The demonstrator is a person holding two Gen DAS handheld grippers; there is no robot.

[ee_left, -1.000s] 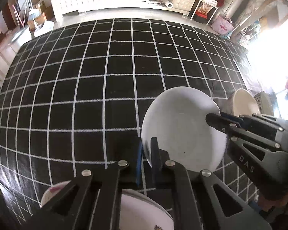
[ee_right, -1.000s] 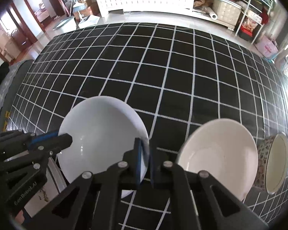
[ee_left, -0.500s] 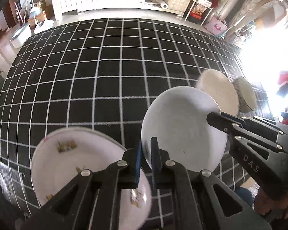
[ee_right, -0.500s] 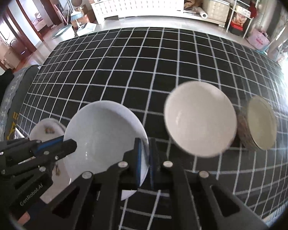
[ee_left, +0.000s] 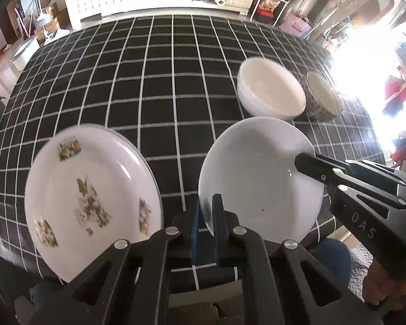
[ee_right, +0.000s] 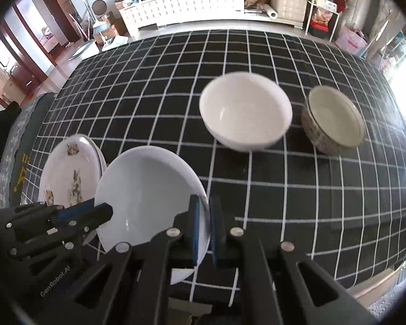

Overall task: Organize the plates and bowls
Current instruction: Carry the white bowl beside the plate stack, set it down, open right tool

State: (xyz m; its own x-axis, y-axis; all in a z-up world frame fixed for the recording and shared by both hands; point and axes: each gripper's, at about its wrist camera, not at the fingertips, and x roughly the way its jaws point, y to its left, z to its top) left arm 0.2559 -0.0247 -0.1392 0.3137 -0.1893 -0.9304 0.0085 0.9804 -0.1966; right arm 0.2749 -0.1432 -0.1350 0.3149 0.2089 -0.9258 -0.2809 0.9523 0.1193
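Both grippers have carried the plain white plate (ee_left: 259, 178) across the checked tablecloth (ee_left: 154, 81) since a second ago: back then the decorated plate (ee_left: 92, 200) was only a sliver at the bottom edge of the left wrist view, and it now shows whole, just left of the carried plate. The white bowl (ee_right: 245, 111) and the patterned bowl (ee_right: 334, 120), which were close by the right gripper a second ago, now sit farther up the cloth, side by side and nearly touching.

The left gripper (ee_left: 207, 224) is clamped narrow on the near left rim of the plain white plate, rim pinched between its blue pads. The right gripper (ee_right: 204, 230) is likewise closed tight on the rim of the same plate (ee_right: 146, 195), on the opposite side; in the left wrist view its dark fingers (ee_left: 311, 165) bite the plate's right edge. The plate hangs tilted between the two, over the near edge of the cloth and partly past it.

Counted: two grippers; one plain white plate, held; what looks like two decorated plates stacked (ee_right: 71, 173) in the right wrist view, a second rim peeking out behind the top one; two bowls, one white and one patterned with a pale inside. A hand (ee_left: 379, 289) shows under the right gripper's body.
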